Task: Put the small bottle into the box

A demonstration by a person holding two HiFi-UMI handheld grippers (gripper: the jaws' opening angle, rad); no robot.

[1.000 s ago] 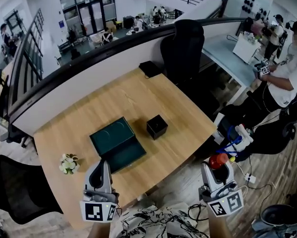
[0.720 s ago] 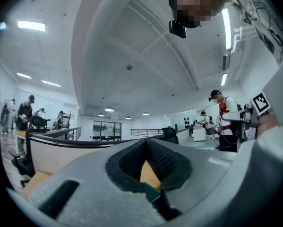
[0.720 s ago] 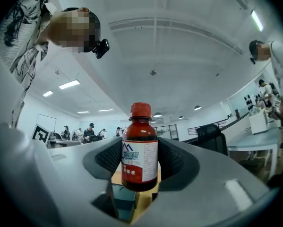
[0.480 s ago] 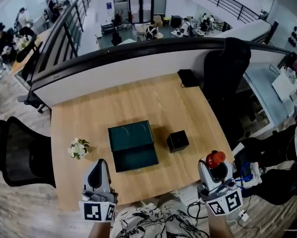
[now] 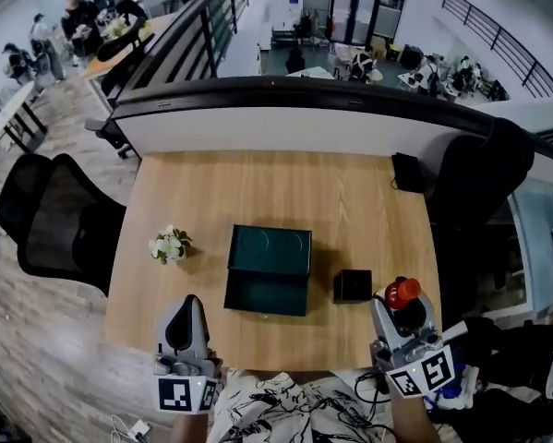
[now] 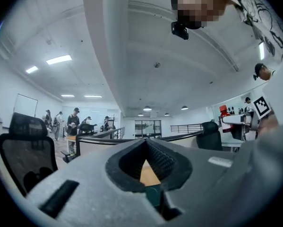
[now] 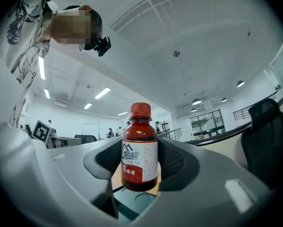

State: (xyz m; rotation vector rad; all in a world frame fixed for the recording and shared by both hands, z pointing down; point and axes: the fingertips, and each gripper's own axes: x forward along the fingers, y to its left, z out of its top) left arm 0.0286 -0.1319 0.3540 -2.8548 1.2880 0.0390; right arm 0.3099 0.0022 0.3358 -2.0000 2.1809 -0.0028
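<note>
Wooden surface (image 5: 258, 187) in an open office carries an open dark green box (image 5: 267, 293), a small black cube (image 5: 353, 286) just beside it on the right, and a flower sprig (image 5: 169, 245) on the left. Our right gripper (image 5: 402, 310) is clamped on the small bottle (image 5: 402, 293), upright with its red cap on top, over the surface's near edge and apart from the box. Our left gripper (image 5: 186, 319) is closed on nothing. We judge the risks as these: the smooth round bottle could twist or slip between the jaws, clip the box wall on the way down, or be carried to the black cube by mistake.
</note>
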